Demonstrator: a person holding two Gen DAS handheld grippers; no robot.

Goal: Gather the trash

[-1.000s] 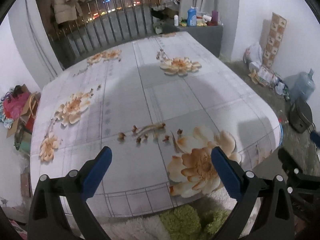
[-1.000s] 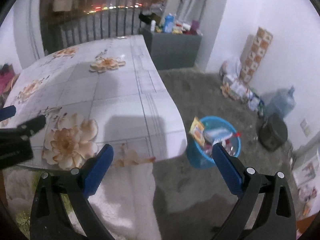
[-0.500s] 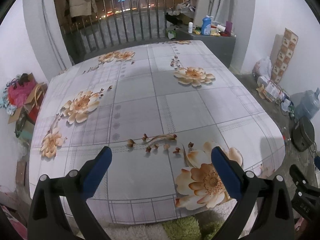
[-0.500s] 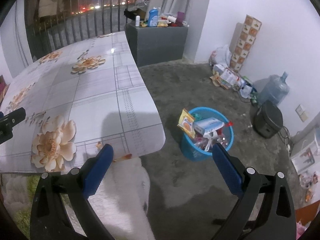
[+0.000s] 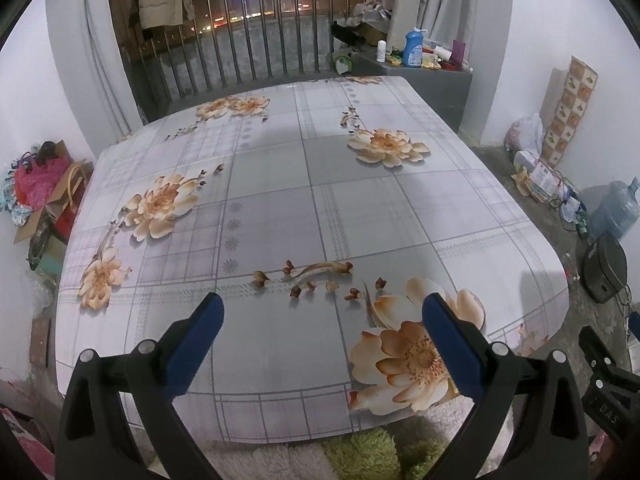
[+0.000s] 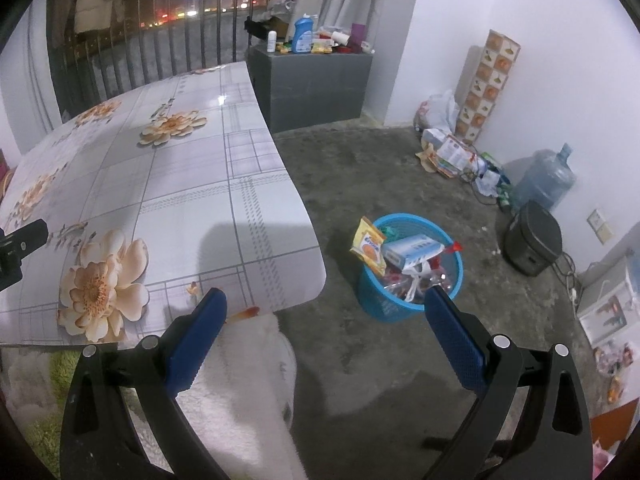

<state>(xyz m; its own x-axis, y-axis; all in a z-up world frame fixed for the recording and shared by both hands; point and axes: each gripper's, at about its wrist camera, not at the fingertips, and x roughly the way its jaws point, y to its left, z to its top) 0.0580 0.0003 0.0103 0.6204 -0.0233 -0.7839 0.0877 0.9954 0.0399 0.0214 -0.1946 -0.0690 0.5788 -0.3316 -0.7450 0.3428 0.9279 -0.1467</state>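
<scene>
A blue mesh trash basket [image 6: 408,306] stands on the concrete floor to the right of the table, stuffed with a yellow snack packet [image 6: 369,246], a white-blue box [image 6: 414,249] and plastic wrappers. My right gripper [image 6: 324,304] hangs open above the floor between the table corner and the basket, holding nothing. My left gripper [image 5: 320,312] is open over the near edge of the floral-cloth table [image 5: 280,184], with nothing between its fingers. The cloth's surface carries only printed flowers.
A grey cabinet [image 6: 312,80] with bottles stands beyond the table. Bags and papers [image 6: 448,152], a water jug [image 6: 544,180] and a black appliance [image 6: 532,240] line the right wall. Railings [image 5: 256,56] close the far side. A fluffy white seat cover [image 6: 240,380] lies below.
Both grippers have pulled back and risen, so more of the table and floor shows. The right view swung toward the basket. Both stayed open and empty.
</scene>
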